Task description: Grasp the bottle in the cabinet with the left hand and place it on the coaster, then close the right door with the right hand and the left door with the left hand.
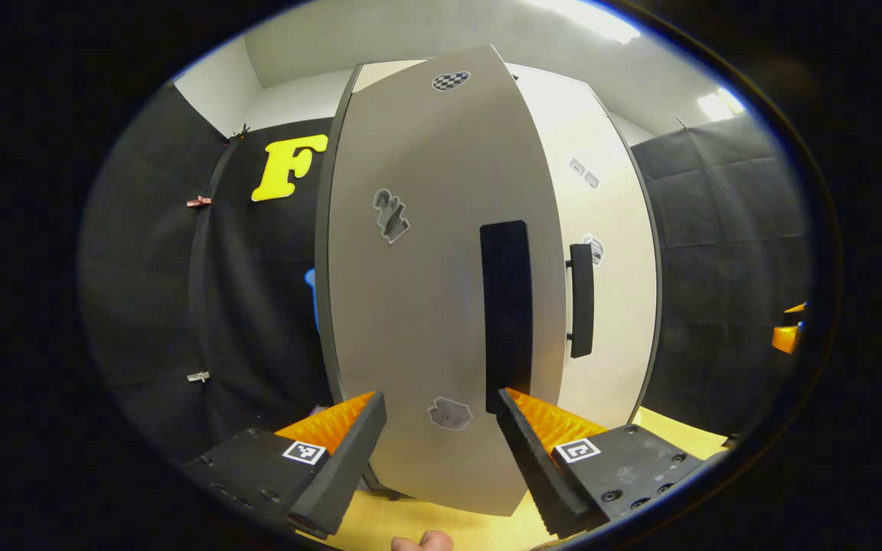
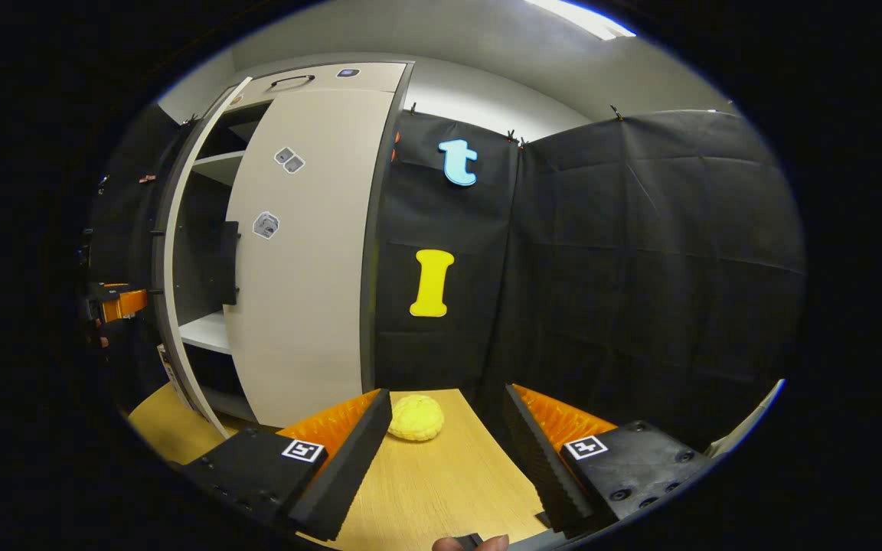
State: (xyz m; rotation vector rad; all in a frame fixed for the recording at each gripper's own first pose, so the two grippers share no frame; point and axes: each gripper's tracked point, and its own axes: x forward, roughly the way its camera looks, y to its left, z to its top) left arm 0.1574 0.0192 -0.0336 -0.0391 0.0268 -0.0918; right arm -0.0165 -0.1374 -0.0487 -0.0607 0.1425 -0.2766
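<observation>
In the left gripper view the left claw (image 1: 441, 448) stands wide, nothing between its fingers, right up against the outer face of the cabinet's left door (image 1: 418, 291). That door hangs partly ajar. Its dark handle (image 1: 505, 314) rises at about 1 o'clock from the claw, its lower end just by the right-hand finger (image 1: 540, 451), though whether they touch is hard to judge. Past the handle at 2 o'clock is the right door (image 1: 609, 252), shut, with its own handle (image 1: 581, 300). A fingertip (image 1: 422, 542) shows at 6 o'clock over the wooden table (image 1: 410, 524).

In the right gripper view the right claw (image 2: 447, 451) is also wide and holds nothing, hovering above the table (image 2: 441, 482). A yellow lumpy object (image 2: 415, 418) lies on the table at 12 o'clock, just beside the left-hand finger. At 10 o'clock stands the cabinet (image 2: 288, 252): right door closed, left door's edge (image 2: 173, 291) swung out, bare shelves (image 2: 207, 330) in the gap. The other claw (image 2: 115, 302) sits at 9 o'clock beside that door.
</observation>
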